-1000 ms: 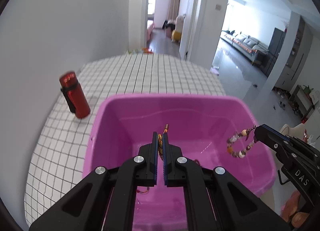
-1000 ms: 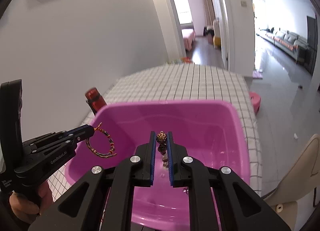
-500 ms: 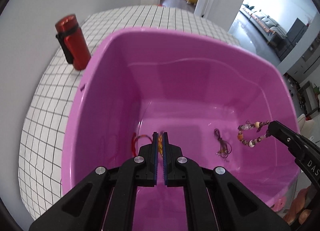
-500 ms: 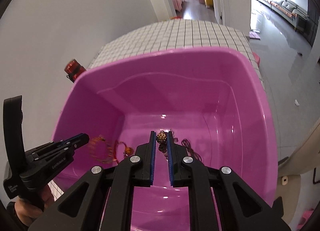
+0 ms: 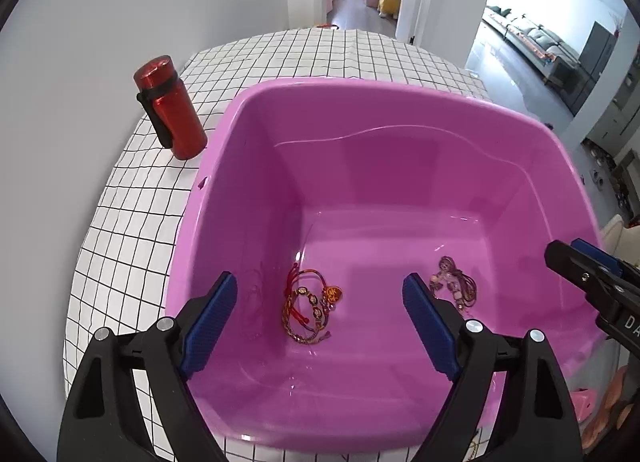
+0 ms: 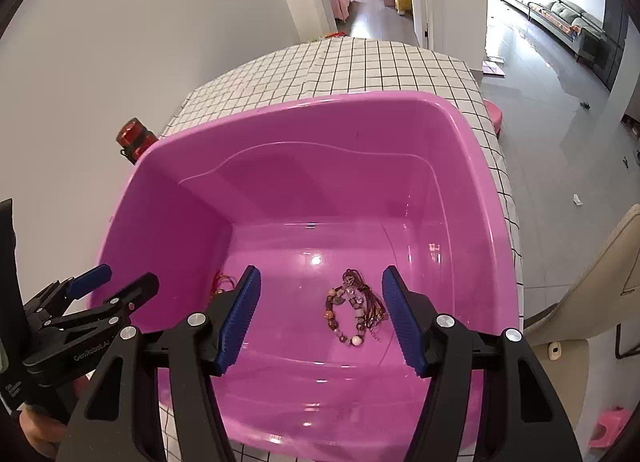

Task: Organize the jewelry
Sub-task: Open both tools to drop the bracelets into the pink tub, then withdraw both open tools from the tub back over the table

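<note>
A white tablecloth (image 5: 132, 222) with a black grid covered the table beside a plain white wall, with a hallway open beyond. In the left wrist view a pink tub (image 5: 256, 110) filled the frame, a red bottle (image 5: 170, 106) standing just outside its rim at ten o'clock. The left gripper (image 5: 320, 302) hung above the tub's near edge, tilted downward, its jaws spread wide and empty. A red and gold bracelet (image 5: 310, 308) lay on the tub floor between the fingers; a beaded bracelet (image 5: 454, 284) lay at three o'clock from it, apart. The right gripper's tip showed at the frame's right edge.

In the right wrist view the right gripper (image 6: 320, 314) was likewise pitched down over the rim, jaws released, nothing held. The beaded bracelet (image 6: 354, 312) rested on the floor between its fingers, with the red one (image 6: 222, 282) partly hidden at nine o'clock.

Both pieces looked delivered. Doing this well would mean lifting each gripper straight up, jaws kept apart, so no cord snagged.
</note>
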